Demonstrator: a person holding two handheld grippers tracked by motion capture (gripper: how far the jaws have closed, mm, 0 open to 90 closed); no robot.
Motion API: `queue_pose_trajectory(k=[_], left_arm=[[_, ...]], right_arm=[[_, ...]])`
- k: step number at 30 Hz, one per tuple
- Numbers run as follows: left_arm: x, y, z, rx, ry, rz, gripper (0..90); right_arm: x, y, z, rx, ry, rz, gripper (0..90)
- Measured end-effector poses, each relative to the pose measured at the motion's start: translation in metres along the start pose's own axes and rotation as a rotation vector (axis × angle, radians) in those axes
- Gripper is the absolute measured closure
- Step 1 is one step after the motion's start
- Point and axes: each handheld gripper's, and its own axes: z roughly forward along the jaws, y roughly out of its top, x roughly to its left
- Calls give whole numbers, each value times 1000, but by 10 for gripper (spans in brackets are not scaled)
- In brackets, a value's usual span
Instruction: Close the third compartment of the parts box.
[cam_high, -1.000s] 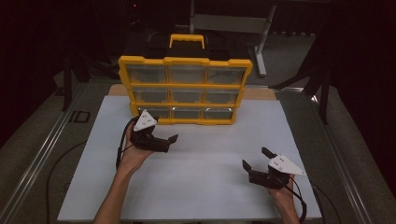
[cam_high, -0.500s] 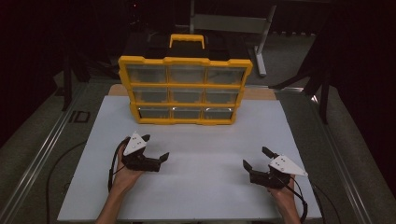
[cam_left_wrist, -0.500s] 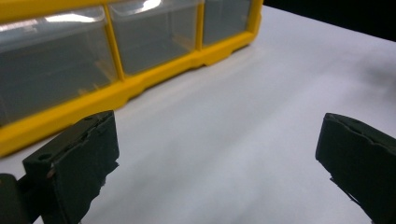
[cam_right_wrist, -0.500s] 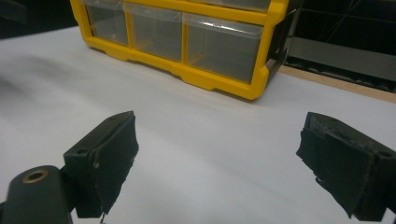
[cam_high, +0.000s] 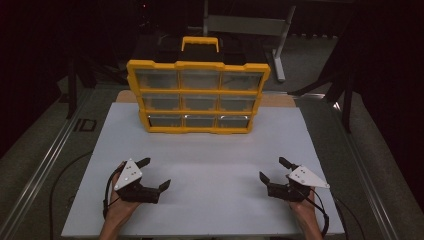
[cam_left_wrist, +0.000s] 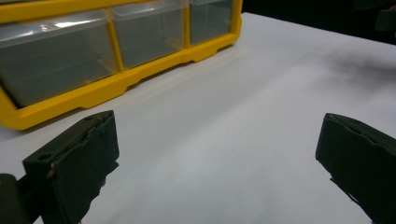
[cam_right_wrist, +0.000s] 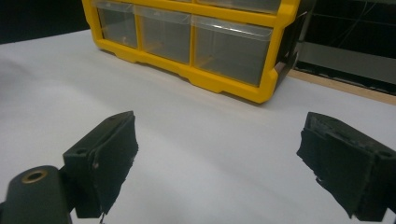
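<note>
Grippers are resting spread wide on my tabletop (cam_high: 210, 150); left gripper (cam_high: 156, 174), right gripper (cam_high: 272, 169); I am leaving room to reach the yellow drawer box (cam_high: 198, 97).

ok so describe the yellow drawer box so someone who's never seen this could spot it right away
Start at the white table top and look to its far edge, beyond both claws. There stands the yellow organiser, upright, facing the person. Its three-by-three grid of clear drawers and its yellow carry handle set it apart.
</note>
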Motion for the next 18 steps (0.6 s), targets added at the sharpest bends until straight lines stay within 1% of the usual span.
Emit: queue_pose_trajectory(k=[2, 4, 6, 13, 18], left_arm=[[2, -1, -6, -9, 10, -8, 2], [5, -3, -12, -23, 32, -10, 2], [7, -3, -14, -28, 38, -14, 1], [16, -4, -21, -56, 67, -48, 1], [19, -5, -21, -50, 79, -61, 1]], right_arm=[[-1, 0, 0, 0, 2, 5, 109], [-1, 0, -1, -2, 1, 4, 109], [-1, 1, -2, -10, -8, 5, 109], [-3, 2, -6, -16, -9, 10, 109], [-2, 2, -6, -21, 0, 15, 109]])
